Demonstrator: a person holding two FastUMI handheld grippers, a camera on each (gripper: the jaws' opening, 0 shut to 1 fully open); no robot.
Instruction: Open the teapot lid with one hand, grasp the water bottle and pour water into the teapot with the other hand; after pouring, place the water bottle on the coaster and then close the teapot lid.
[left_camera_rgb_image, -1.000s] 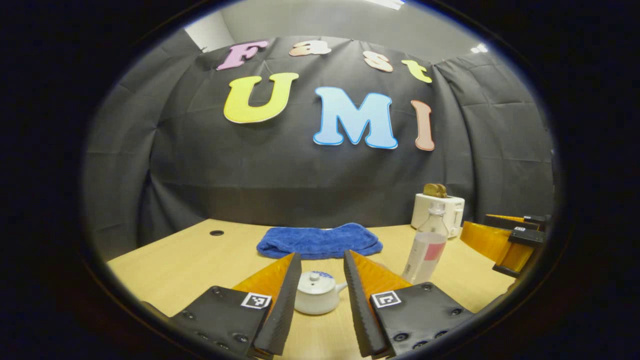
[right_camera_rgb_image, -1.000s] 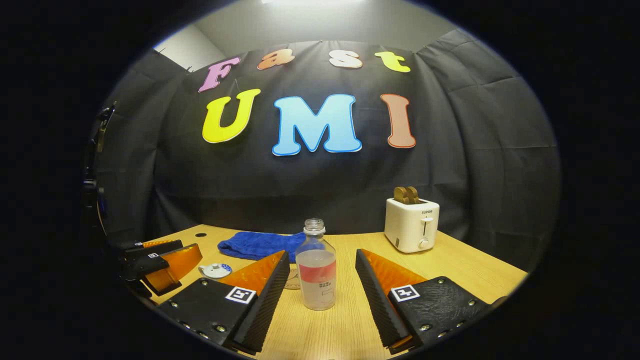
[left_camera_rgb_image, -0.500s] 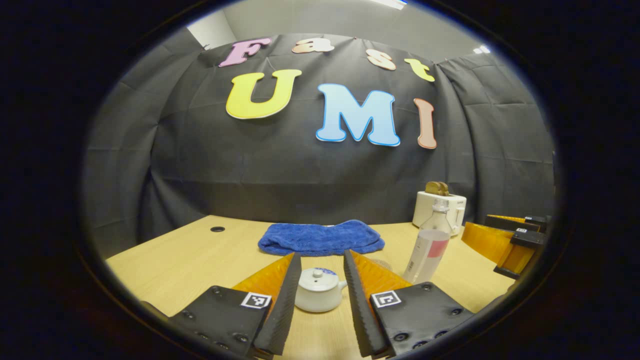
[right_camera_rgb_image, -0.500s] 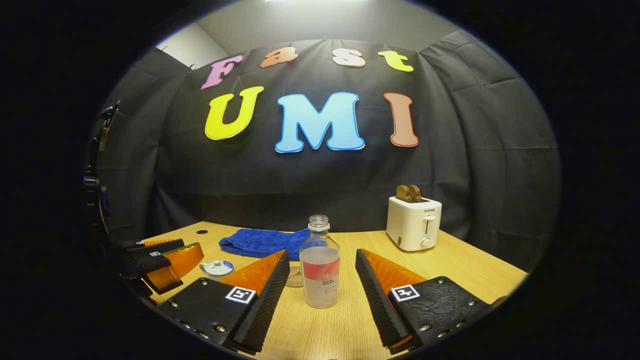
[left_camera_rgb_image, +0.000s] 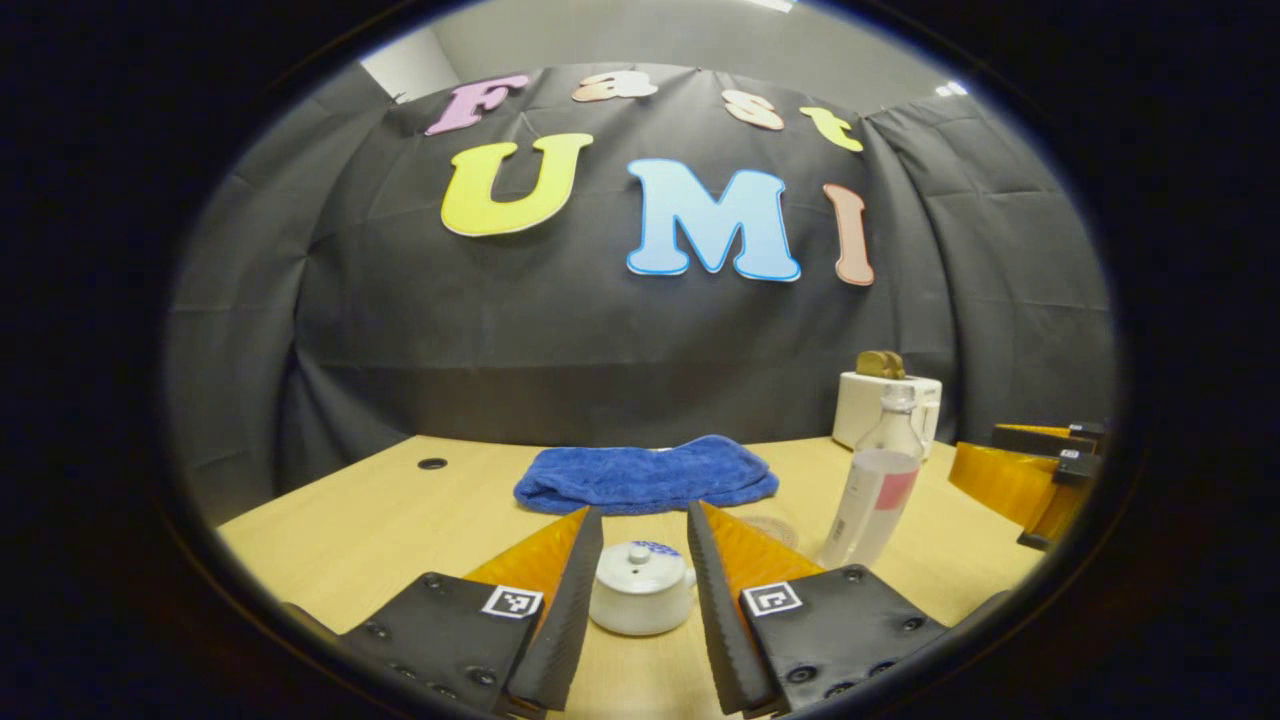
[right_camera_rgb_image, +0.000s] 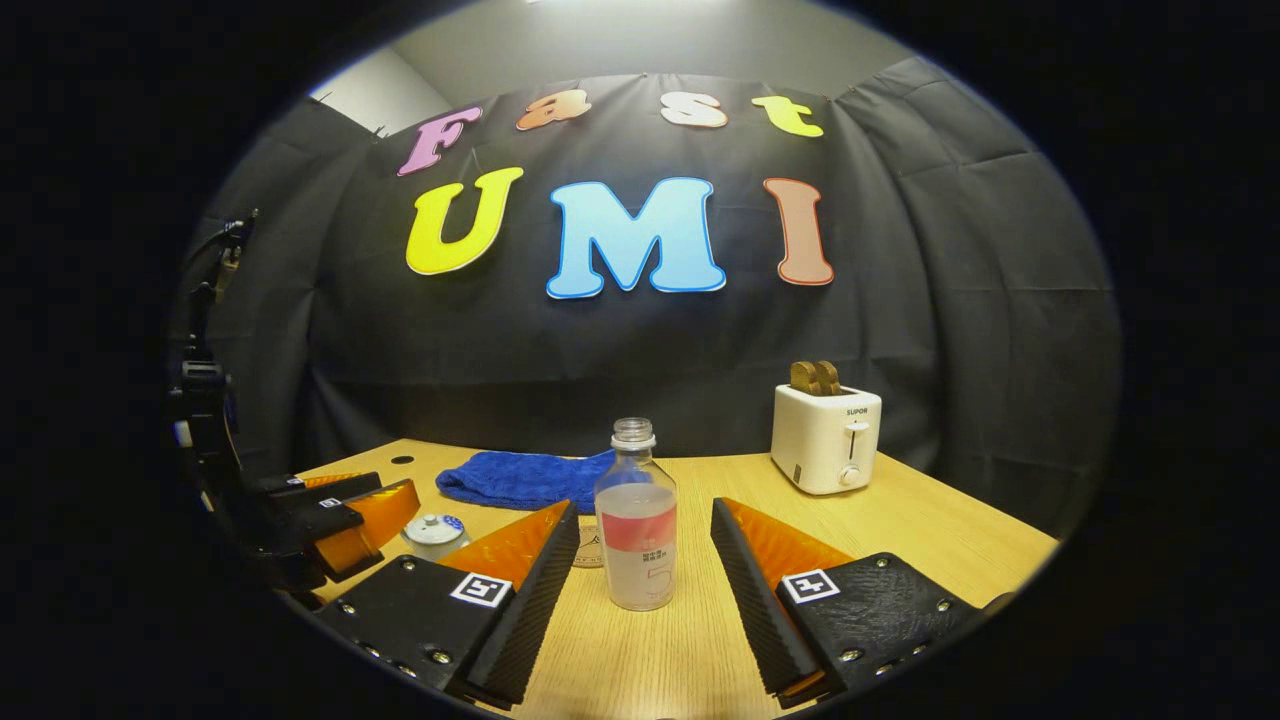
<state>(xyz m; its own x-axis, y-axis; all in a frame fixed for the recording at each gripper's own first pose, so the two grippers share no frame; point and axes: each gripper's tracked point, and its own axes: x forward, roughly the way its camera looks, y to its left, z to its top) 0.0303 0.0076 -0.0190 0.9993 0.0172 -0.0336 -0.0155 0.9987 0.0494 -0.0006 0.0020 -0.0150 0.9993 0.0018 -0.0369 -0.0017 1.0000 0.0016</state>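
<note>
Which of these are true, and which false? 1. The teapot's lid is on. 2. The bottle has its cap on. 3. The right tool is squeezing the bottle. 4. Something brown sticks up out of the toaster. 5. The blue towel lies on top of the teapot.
1. True: the lid sits on the teapot.
2. False: the bottle has an open neck, with no cap.
3. False: the right tool is open, its fingers clear of the bottle on both sides.
4. True: brown slices stick up from the toaster.
5. False: the towel lies on the table, behind the teapot.
</note>
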